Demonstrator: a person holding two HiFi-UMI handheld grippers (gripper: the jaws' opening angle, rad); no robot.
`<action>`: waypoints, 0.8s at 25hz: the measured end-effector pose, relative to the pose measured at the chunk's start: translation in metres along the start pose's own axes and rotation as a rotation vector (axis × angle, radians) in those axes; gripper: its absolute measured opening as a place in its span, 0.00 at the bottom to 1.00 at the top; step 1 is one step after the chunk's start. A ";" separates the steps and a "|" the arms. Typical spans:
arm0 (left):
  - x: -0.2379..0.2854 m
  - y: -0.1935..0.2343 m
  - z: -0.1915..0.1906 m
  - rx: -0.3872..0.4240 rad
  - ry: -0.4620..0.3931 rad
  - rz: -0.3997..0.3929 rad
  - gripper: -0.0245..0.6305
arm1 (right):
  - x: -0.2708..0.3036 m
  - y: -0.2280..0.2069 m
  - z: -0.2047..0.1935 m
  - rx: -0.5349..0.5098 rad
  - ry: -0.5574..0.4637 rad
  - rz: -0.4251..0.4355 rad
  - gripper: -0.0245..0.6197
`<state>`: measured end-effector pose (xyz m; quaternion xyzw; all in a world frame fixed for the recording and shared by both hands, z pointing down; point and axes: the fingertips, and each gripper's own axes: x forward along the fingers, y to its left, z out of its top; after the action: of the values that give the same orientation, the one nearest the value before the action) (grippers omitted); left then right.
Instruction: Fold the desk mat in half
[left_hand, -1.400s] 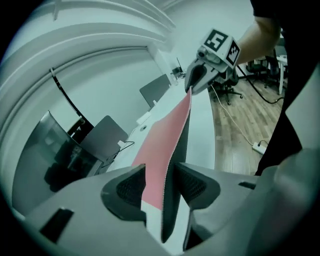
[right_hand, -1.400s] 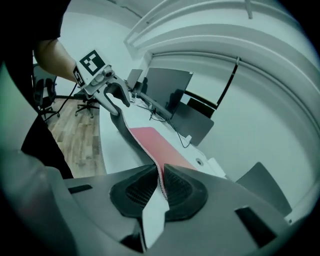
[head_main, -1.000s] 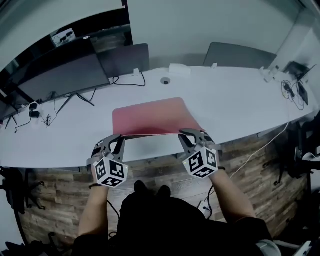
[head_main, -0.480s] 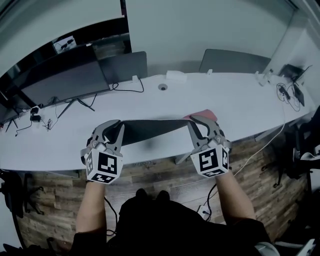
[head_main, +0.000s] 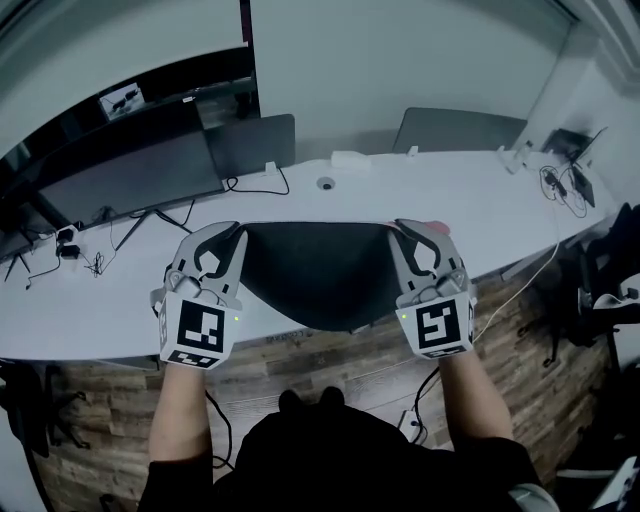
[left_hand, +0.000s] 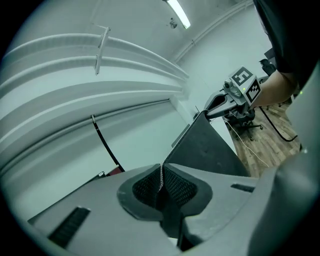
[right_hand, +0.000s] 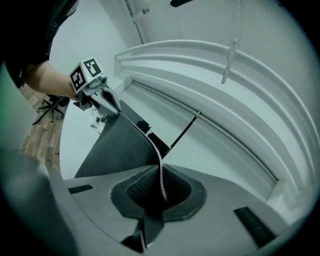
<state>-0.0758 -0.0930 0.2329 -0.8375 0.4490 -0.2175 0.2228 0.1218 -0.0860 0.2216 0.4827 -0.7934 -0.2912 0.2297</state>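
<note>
desk mat (head_main: 320, 275) — far side hidden

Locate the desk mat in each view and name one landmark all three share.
Head view: desk mat hangs centre, between left gripper and right gripper.
Left gripper view: runs from lower centre up right.
Right gripper view: runs from lower centre up left.
Shared landmark: the wooden floor.

The desk mat (head_main: 320, 275) showed a matt, dark underside with a fine woven grain. It sat between the cross-hatched pads (left_hand: 176, 186) of the left gripper (head_main: 232, 236) and right gripper (head_main: 402, 231), both matt grey plastic. Below were a smooth white desk (head_main: 110, 300) and a wood-plank floor (head_main: 300, 365).
</note>
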 end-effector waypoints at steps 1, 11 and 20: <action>-0.004 0.003 -0.001 0.001 -0.004 -0.005 0.08 | 0.001 0.002 0.003 0.001 0.008 -0.007 0.08; -0.019 0.011 -0.039 0.005 0.002 -0.085 0.08 | 0.012 0.043 0.003 0.043 0.115 -0.011 0.08; -0.038 0.030 -0.021 0.029 -0.075 -0.093 0.08 | 0.003 0.037 0.030 0.028 0.105 -0.074 0.09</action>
<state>-0.1263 -0.0795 0.2272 -0.8617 0.3979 -0.2024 0.2414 0.0777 -0.0677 0.2250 0.5296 -0.7657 -0.2629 0.2532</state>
